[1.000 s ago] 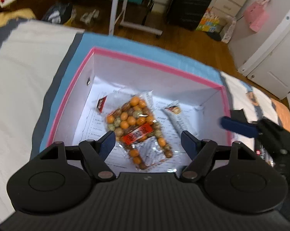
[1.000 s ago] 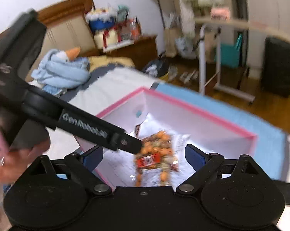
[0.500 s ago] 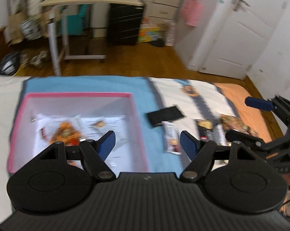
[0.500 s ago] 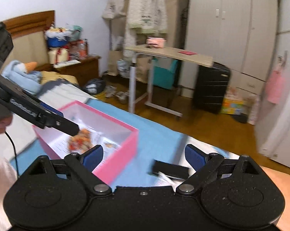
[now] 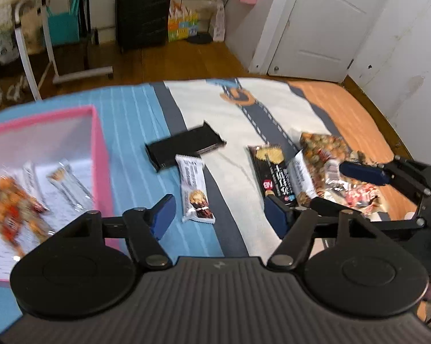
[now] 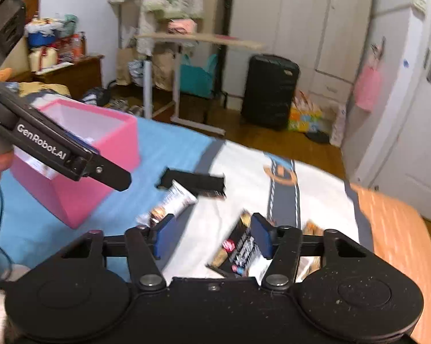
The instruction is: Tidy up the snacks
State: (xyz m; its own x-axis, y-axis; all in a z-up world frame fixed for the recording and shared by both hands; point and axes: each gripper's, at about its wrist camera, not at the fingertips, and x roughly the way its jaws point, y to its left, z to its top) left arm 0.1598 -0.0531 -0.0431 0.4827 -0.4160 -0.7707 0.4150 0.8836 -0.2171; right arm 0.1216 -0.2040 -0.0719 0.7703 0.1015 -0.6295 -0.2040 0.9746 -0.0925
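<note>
Bedroom clutter rings the bed (image 5: 272, 109), whose cover runs blue, white and orange, and the snacks lie scattered across it. At its blue end stands the pink box (image 5: 100, 154), already holding a bag of coated nuts (image 5: 17, 206) and a slim bar or two.

Outside the box wait a white snack bar (image 5: 194, 189), a black wrapper (image 5: 183, 146) touching its top end, a black biscuit pack (image 5: 272, 172) and a clear nut bag (image 5: 324, 154) partly overlapping that pack.

Left gripper (image 5: 219, 215) hangs above the white bar with its fingers apart and nothing between them. Right gripper (image 6: 212, 236) hovers over the black pack, fingers likewise spread and empty.

Trouble, as I judge it, lies in the overlaps: closing on the black pack may drag the nut bag along, and slick foil could slide out of a shallow pinch. Both tools work close together and might knock each other.

Readable writing is scarce: "GenRobot.AI" on the left tool's arm, and "NB" on the black pack; its other print is too blurred.
</note>
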